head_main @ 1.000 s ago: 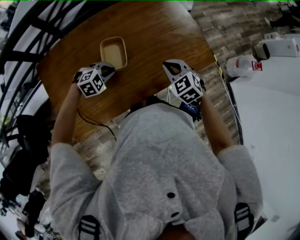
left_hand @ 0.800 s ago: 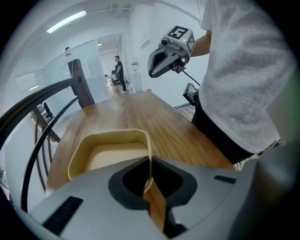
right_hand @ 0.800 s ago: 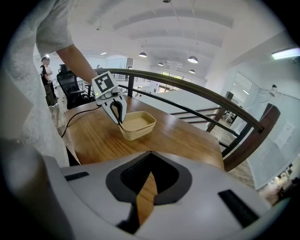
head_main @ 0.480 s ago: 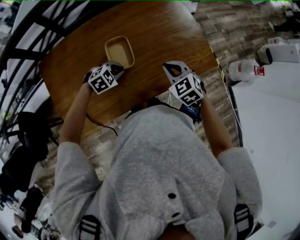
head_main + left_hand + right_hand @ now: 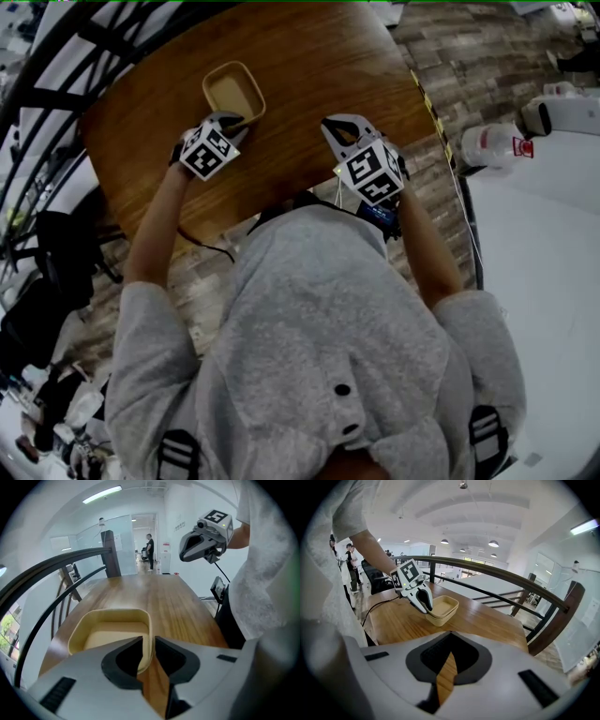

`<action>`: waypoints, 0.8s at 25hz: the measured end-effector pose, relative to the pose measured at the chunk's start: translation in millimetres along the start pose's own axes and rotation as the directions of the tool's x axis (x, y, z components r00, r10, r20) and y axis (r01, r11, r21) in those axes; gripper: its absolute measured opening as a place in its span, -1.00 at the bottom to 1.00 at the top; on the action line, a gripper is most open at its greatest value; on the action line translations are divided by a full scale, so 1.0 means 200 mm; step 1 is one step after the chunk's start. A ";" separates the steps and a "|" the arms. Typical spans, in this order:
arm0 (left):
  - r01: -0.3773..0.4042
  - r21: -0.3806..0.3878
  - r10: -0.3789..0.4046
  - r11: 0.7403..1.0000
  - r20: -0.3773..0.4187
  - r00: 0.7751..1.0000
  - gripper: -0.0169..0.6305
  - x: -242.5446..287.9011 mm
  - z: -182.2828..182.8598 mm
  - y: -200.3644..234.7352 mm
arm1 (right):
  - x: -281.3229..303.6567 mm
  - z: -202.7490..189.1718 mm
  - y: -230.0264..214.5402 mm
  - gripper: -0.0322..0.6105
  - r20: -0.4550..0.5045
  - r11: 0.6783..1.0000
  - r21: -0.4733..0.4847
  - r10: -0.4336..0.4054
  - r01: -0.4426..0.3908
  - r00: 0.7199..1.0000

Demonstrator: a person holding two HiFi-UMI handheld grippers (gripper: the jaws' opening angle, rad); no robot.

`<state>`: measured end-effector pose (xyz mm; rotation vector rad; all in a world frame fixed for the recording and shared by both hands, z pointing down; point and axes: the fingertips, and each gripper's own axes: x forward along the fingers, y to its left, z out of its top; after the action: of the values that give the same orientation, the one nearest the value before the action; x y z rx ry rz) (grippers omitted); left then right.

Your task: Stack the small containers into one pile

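nested beige containers (image 5: 233,93) sit as one pile toward the far left of the table (image 5: 319,66), left gripper (image 5: 236,123) just opening, near rim loose between its jaws, right gripper (image 5: 334,123) closed and empty, so a snagged pull-back could tip the pile.

Varnished wood, matt plastic, soft cloth

The table (image 5: 309,75) is varnished wood, its long grain showing under a soft sheen (brightest in the left gripper view). The stacked containers (image 5: 443,609) look like smooth, matt plastic in pale beige. The right hand-held gripper (image 5: 449,652) has a light grey matt plastic shell, with darker, duller pads (image 5: 471,660) lining its jaws. The person's top (image 5: 319,319) is grey, fleecy cloth. The floor (image 5: 441,56) has a rough, plank-like texture. The curved rail (image 5: 511,581) is dark and glossy.
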<state>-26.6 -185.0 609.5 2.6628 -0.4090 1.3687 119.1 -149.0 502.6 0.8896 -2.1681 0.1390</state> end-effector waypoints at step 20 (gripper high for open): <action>-0.538 -0.672 0.745 0.509 0.032 0.666 -0.91 -0.62 0.12 0.15 | -0.07 0.12 -0.13 -0.85 0.220 0.968 0.210 0.092 -0.139 0.971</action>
<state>-85.1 -196.1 493.0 2.1724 -1.7340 0.6442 127.0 -169.4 470.5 0.9377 -2.4370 0.3701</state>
